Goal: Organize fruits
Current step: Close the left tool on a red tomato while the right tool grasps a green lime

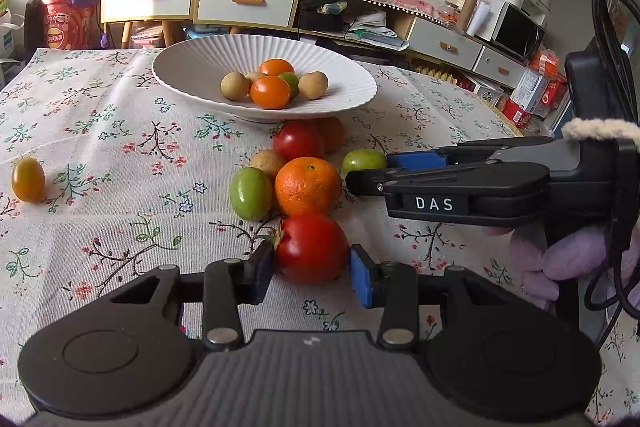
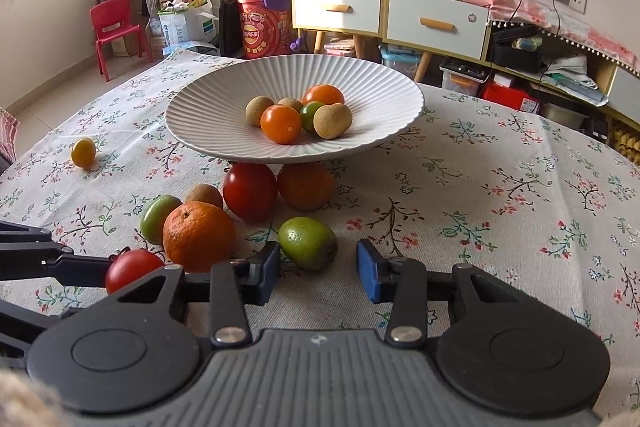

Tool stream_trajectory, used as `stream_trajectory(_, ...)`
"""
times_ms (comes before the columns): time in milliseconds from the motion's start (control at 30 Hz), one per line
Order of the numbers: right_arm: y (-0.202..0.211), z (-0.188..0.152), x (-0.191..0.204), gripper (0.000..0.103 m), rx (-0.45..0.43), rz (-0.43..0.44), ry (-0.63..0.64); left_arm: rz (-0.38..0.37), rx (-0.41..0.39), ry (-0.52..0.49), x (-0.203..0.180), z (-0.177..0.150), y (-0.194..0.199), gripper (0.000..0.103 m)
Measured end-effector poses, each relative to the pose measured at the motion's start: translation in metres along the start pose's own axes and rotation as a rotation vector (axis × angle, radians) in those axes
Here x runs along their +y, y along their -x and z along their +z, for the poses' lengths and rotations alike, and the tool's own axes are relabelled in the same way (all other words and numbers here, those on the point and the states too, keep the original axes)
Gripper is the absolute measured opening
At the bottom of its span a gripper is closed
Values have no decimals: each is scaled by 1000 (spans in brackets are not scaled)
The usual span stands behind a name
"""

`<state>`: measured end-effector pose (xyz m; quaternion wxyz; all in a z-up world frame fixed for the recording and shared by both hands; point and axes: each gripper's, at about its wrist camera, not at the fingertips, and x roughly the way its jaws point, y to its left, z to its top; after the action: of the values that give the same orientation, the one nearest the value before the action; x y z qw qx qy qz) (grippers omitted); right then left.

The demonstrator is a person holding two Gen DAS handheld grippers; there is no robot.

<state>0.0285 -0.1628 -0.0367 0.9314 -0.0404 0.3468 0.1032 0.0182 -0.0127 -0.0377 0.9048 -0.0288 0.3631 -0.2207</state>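
A white ribbed bowl (image 1: pixel 192 67) (image 2: pixel 208 107) holds several small fruits. In front of it on the floral cloth lie an orange (image 1: pixel 308 185) (image 2: pixel 199 237), red tomatoes, green fruits and a brown one. My left gripper (image 1: pixel 312 269) is open, its pads on either side of a red tomato (image 1: pixel 313 249) (image 2: pixel 132 269), close to it. My right gripper (image 2: pixel 318 269) is open, a green fruit (image 2: pixel 307 242) (image 1: pixel 364 161) sitting just ahead between its pads. It shows from the side in the left wrist view (image 1: pixel 360 175).
A yellow fruit (image 1: pixel 28 179) (image 2: pixel 83 151) lies alone at the far left of the table. A second red tomato (image 2: pixel 250 191) and an orange fruit (image 2: pixel 307 187) sit under the bowl's rim. Shelves and clutter stand behind the table.
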Motion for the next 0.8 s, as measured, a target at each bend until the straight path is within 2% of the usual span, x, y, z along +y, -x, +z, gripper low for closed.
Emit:
stream_trajectory(233,1,2,0,29,-2,13,-2,0,0,0,0,0,0,38)
stream_trajectory(800,15,-1,0,28,17,46,-26,-25,-5,5,5,4,9,38)
